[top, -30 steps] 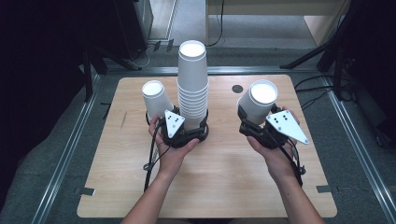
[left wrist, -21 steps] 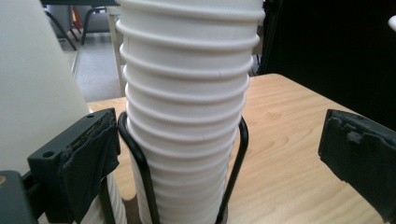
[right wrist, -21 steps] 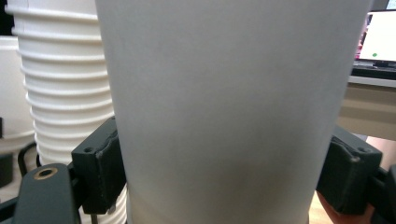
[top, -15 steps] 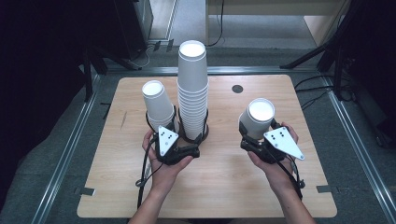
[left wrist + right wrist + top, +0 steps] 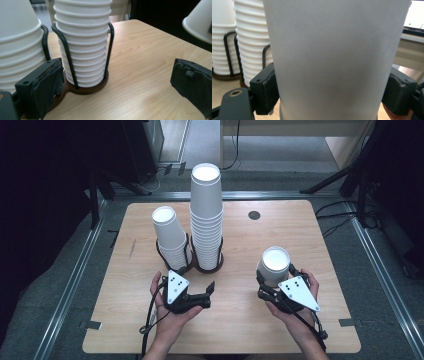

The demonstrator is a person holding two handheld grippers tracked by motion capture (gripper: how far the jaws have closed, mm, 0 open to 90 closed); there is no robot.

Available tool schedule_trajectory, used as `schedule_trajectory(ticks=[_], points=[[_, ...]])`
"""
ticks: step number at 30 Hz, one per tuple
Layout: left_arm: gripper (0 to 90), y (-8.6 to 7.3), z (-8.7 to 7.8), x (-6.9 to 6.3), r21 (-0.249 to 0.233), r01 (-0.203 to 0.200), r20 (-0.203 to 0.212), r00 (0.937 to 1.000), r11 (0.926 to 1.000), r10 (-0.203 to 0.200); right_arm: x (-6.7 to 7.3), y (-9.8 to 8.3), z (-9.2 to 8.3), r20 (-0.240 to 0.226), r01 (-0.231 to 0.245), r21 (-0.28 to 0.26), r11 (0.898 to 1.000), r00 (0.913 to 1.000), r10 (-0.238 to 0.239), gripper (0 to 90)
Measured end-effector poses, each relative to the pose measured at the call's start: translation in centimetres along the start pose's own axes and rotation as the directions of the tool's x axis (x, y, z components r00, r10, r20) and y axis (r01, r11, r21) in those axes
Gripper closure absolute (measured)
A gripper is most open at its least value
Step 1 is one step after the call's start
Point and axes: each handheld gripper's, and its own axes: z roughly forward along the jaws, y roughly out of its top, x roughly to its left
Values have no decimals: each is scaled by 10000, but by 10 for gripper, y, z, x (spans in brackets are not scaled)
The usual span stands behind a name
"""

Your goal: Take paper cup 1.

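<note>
A tall stack of white paper cups (image 5: 206,215) and a shorter stack (image 5: 170,237) stand in a black wire holder (image 5: 207,267) mid-table. My left gripper (image 5: 207,296) lies just in front of the holder, open, with nothing between its jaws. In the left gripper view my left gripper (image 5: 120,85) points at the tall stack (image 5: 85,42), and the shorter stack (image 5: 17,45) is at the left. My right gripper (image 5: 276,279) is shut on a single white cup (image 5: 274,265), low over the table's right side. In the right gripper view that cup (image 5: 337,57) sits between the pads (image 5: 265,87).
The wooden table (image 5: 280,330) has a small dark round hole (image 5: 254,215) at its back. Metal rails (image 5: 75,280) run along the floor beside it, with dark equipment and cables behind. Bare wood lies between the two grippers.
My left gripper has drawn back from the holder's base toward the near edge. My right gripper has come down and nearer with the cup still in it.
</note>
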Motion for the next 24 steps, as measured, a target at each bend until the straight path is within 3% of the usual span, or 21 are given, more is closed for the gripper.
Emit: schedule_trajectory(ticks=[2, 5, 9, 14, 17, 20, 24], points=[[0, 0, -3, -2, -94, 69, 116, 9999, 9999, -68, 0, -2, -1, -1, 126, 161, 9998, 9999, -126, 156], [0, 0, -5, -5, -129, -68, 262, 9996, 9999, 71, 3, -4, -5, -99, -140, 289, 9995, 9998, 143, 156], [0, -1, -7, -7, -45, -50, 535, 9986, 10000, 52, 11, -10, -6, -41, 617, 416, 9972, 9981, -616, 156], [0, -1, -9, -9, 5, 30, 771, 9970, 10000, -30, 20, -15, -4, -56, 1085, 529, 9927, 9941, -1083, 156], [0, 1, -9, -10, -24, 28, 917, 9958, 10000, -25, 24, -19, -2, 105, 1626, 574, 9850, 9865, -1635, 156], [0, 1, -9, -10, 6, 156, 1079, 9940, 9999, -155, 26, -24, 2, 361, 2234, 658, 9725, 9734, -2261, 154], [0, 1, -8, -12, 98, 128, 1167, 9931, 9999, -139, 26, -29, 6, 633, 2396, 951, 9662, 9672, -2461, 154]])
